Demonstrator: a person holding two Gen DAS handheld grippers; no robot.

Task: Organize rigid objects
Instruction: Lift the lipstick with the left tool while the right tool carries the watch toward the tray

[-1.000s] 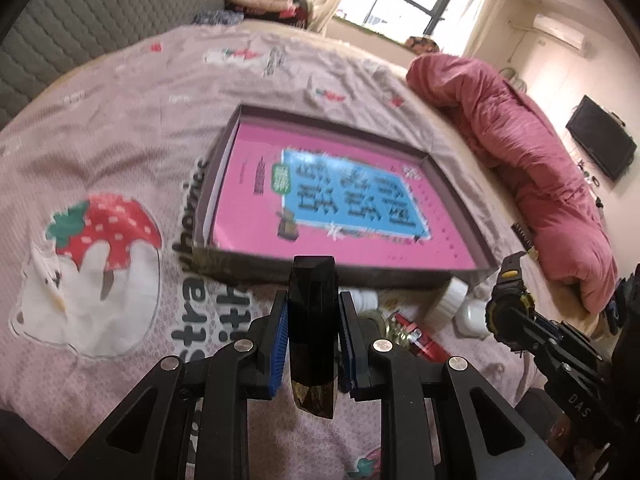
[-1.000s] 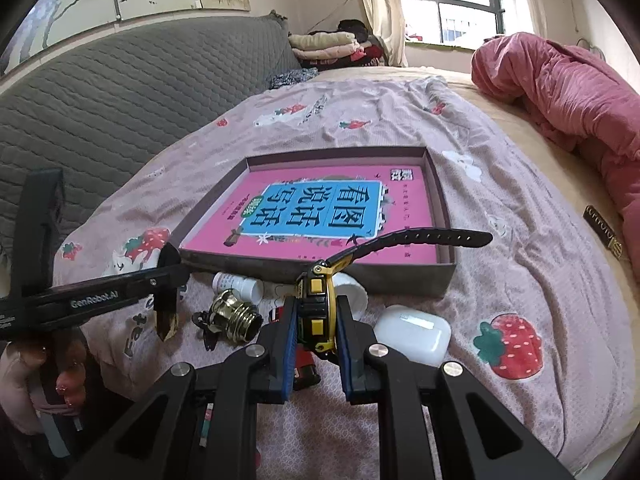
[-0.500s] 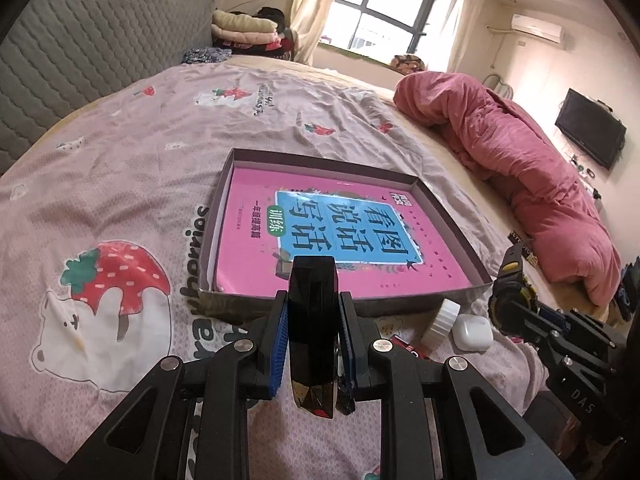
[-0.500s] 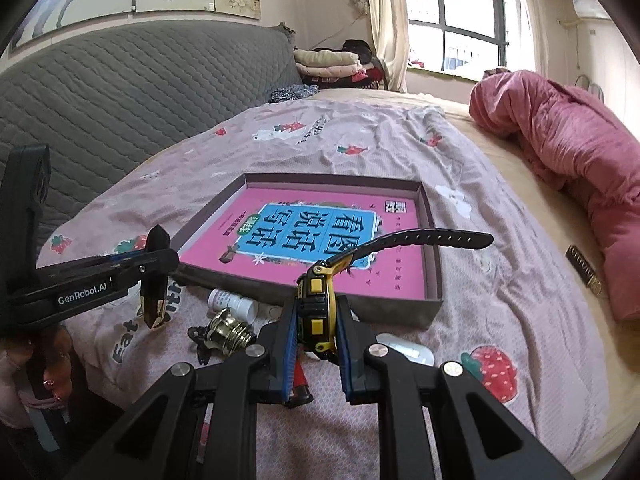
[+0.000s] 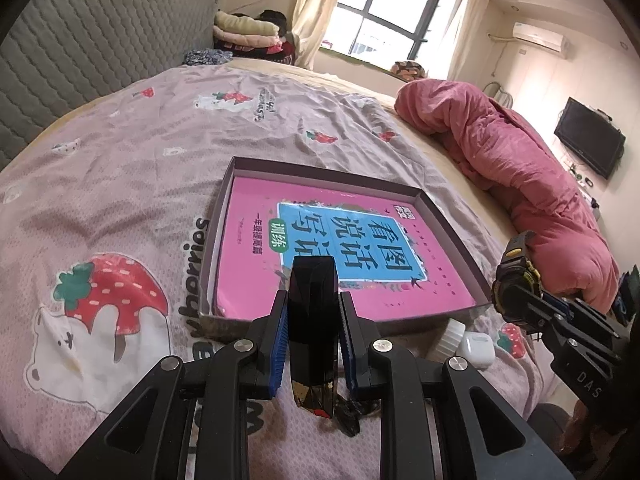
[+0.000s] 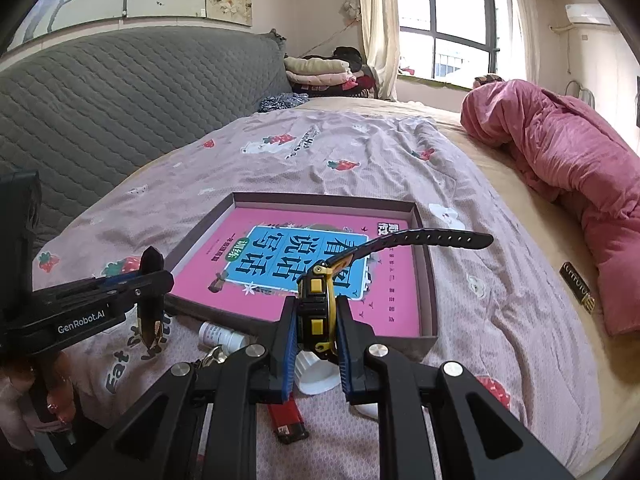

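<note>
- Left gripper (image 5: 313, 344): jaws closed on a black faceted bar (image 5: 313, 320), held upright above the bedspread (image 5: 120, 184), just short of the near wall of the box (image 5: 452, 220).
- Right gripper (image 6: 317, 332): jaws clamped on the case of a black-and-yellow watch (image 6: 316, 304); its strap (image 6: 420, 240) juts forward over the box, unsupported.
- Handling, bar: judged rigid and light, with a glossy, likely slippery finish; the pads hold its flat sides at mid-length, which looks sound.
- Handling, watch: hard case, flexible strap. Grip on the case is the correct hold; the strap will likely flop or catch the box wall on lowering.
- The box holds a pink book (image 6: 360, 304) that covers nearly all its floor; items would rest on that cover.
- Loose items lie on the bedspread before the box: white bottle (image 6: 222, 334), white earbud case (image 5: 476, 350), red lighter (image 6: 286, 420).
- Obscured: the right gripper hides most of a white cap (image 6: 316, 376) and part of a metal object (image 6: 212, 358), which I cannot identify. The bar's lower tip shows gold and red markings too small to read.
</note>
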